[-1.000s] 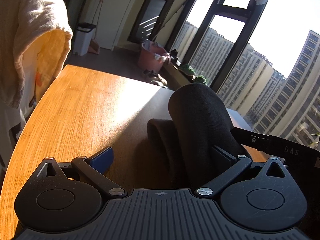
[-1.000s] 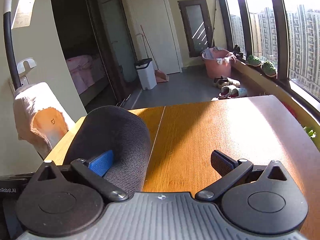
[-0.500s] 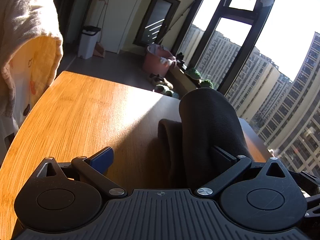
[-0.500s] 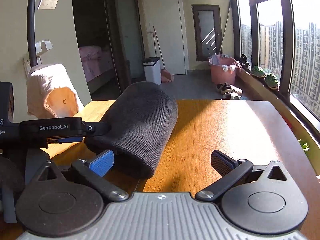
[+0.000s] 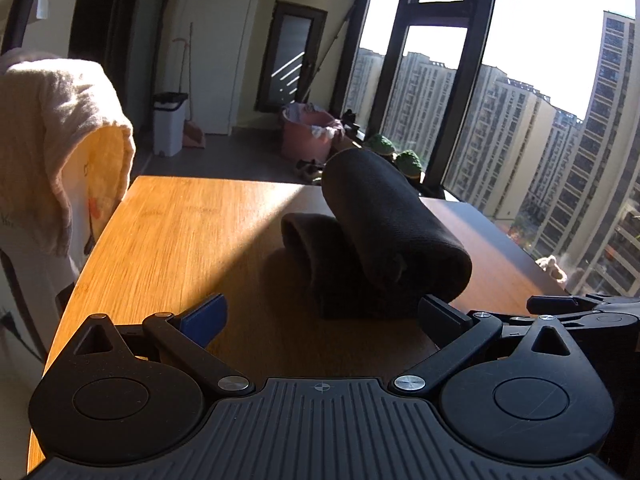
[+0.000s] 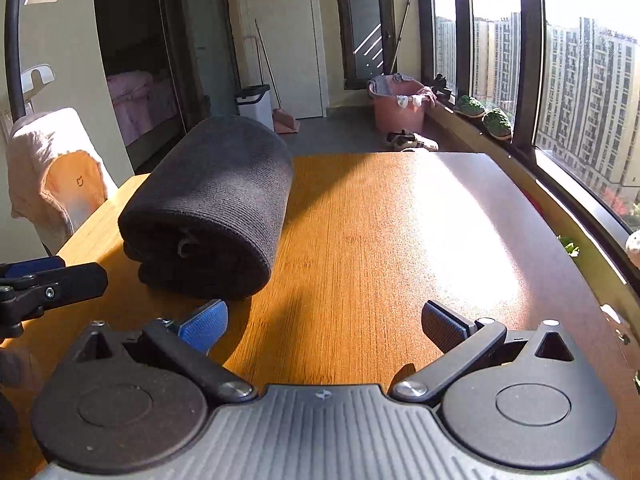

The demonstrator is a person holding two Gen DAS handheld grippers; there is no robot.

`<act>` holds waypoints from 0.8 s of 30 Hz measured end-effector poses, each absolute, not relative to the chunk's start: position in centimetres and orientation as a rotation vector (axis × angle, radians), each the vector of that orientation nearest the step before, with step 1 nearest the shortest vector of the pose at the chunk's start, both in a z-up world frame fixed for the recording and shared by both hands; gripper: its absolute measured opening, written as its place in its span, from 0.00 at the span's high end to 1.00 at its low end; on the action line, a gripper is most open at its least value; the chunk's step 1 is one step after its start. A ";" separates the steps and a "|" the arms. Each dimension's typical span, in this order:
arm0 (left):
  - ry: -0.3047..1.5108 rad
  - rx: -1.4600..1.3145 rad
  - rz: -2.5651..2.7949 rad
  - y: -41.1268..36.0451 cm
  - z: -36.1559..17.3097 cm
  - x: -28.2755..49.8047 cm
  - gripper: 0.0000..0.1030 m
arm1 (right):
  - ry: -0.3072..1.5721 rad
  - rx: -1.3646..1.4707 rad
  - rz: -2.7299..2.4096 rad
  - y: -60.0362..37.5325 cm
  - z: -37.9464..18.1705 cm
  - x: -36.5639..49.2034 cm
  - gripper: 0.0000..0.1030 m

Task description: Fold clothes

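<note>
A dark knitted garment (image 5: pixel 384 232) lies folded in a thick bundle on the wooden table (image 5: pixel 180 232). In the right wrist view the same garment (image 6: pixel 216 204) sits to the left on the table (image 6: pixel 380 232), its rolled end facing me. My left gripper (image 5: pixel 324 320) is open just short of the bundle, touching nothing. My right gripper (image 6: pixel 324 324) is open too, its blue left pad close to the bundle's near corner, with only bare table between the fingers. Part of the other gripper shows at each view's edge.
A chair draped with a pale towel (image 5: pixel 60 140) stands at the table's left side. Beyond the far edge are a white bin (image 6: pixel 254 104), a pink basin (image 6: pixel 400 106) and shoes on the floor. Tall windows run along the right.
Both grippers have drawn back from the garment, which was against their fingers earlier. The bundle now rests free on the table, further ahead in both views.
</note>
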State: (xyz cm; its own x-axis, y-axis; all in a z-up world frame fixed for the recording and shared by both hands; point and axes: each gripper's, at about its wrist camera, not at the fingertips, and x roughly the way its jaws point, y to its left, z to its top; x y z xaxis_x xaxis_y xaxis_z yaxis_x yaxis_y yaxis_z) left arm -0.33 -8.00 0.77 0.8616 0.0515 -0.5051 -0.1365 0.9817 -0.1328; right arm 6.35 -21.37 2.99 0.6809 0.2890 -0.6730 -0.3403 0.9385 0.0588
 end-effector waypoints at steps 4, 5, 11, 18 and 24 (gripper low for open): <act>0.604 -0.159 0.178 -9.3 -0.7 0.0 0.00 | 0.749 -0.150 0.313 -20.3 2.7 5.4 0.00; 0.626 -0.162 0.201 -9.3 -0.8 0.2 0.00 | 0.747 -0.138 0.327 -20.4 2.6 5.2 0.00; 0.689 -0.084 0.279 -10.0 -0.9 1.4 0.00 | 0.696 -0.123 0.346 -20.3 2.2 5.0 0.00; 0.690 -0.089 0.281 -10.1 -0.8 1.5 0.00 | 0.696 -0.113 0.324 -20.6 1.9 5.3 0.00; 0.690 -0.089 0.281 -10.2 -0.8 1.6 0.00 | 0.696 -0.112 0.324 -20.6 1.9 5.3 0.00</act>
